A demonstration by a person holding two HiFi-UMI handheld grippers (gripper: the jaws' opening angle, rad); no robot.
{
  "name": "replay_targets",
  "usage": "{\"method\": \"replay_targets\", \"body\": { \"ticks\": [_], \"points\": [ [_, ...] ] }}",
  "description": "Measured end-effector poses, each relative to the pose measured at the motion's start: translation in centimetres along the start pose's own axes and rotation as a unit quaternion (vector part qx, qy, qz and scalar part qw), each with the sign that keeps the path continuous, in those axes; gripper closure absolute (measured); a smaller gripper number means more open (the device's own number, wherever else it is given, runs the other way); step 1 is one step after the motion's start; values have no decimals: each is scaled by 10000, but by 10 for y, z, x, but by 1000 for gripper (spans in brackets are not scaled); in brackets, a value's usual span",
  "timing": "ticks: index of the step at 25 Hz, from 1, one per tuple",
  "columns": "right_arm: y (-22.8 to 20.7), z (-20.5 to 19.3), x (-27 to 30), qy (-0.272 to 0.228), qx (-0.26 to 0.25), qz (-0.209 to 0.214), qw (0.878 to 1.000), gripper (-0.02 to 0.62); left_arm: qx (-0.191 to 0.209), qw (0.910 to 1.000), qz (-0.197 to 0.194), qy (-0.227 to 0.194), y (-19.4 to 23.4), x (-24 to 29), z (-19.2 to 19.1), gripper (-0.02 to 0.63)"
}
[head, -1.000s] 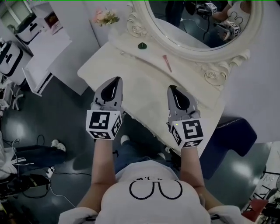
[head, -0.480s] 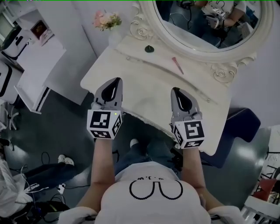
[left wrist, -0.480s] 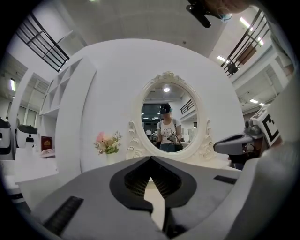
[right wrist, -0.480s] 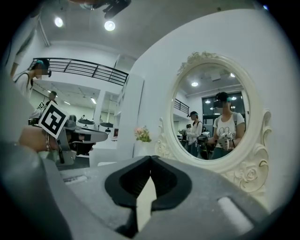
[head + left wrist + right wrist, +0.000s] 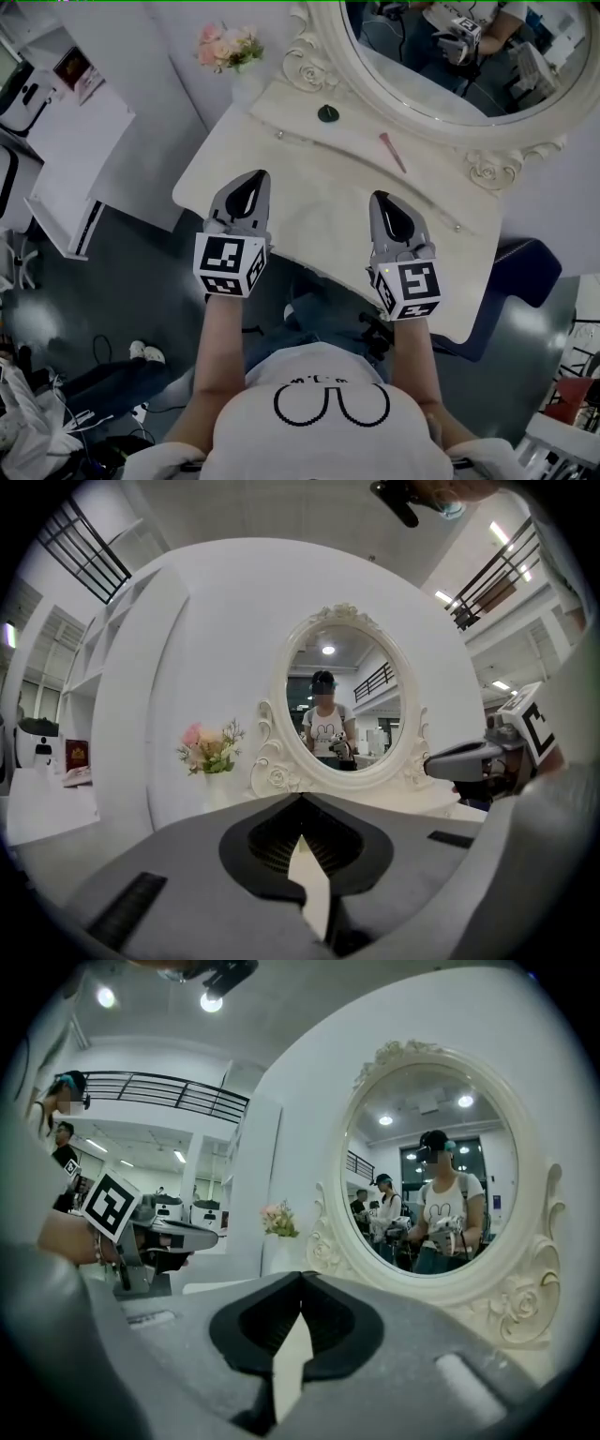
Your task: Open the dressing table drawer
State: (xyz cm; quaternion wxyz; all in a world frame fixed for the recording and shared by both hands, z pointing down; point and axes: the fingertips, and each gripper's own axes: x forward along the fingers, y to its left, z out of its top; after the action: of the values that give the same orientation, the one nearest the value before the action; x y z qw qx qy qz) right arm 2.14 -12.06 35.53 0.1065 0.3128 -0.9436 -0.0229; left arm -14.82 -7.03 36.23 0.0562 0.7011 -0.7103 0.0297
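In the head view my left claw [image 5: 251,183] and right claw [image 5: 382,202], both closed and empty, hover over the worktop's [image 5: 319,211] near edge. The drawer hides beneath that edge, and I judge it rigid, fairly light, and best pulled by a front knob I cannot see. The left gripper view shows one mirror [image 5: 339,667] and one flower bunch [image 5: 210,747], and the right gripper view shows the same two past jaws pressed together.

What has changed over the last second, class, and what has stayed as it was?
The left gripper and the right gripper have both moved a little further in over the dressing table, toward the mirror. Nothing was taken hold of or let go. Both stay shut and empty; the small dark green thing and the pink stick lie where they were.
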Motion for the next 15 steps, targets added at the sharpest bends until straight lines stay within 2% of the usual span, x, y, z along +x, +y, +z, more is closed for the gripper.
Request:
{"method": "replay_targets", "body": {
  "ticks": [8, 15],
  "points": [
    [-23, -12, 75, 216, 109, -14, 9997, 597, 83, 9983, -133, 553, 41, 86, -27, 609],
    [-52, -31, 108, 497, 247, -82, 9984, 598, -61, 9929, -193, 1173, 62, 140, -58, 609]
  ]
}}
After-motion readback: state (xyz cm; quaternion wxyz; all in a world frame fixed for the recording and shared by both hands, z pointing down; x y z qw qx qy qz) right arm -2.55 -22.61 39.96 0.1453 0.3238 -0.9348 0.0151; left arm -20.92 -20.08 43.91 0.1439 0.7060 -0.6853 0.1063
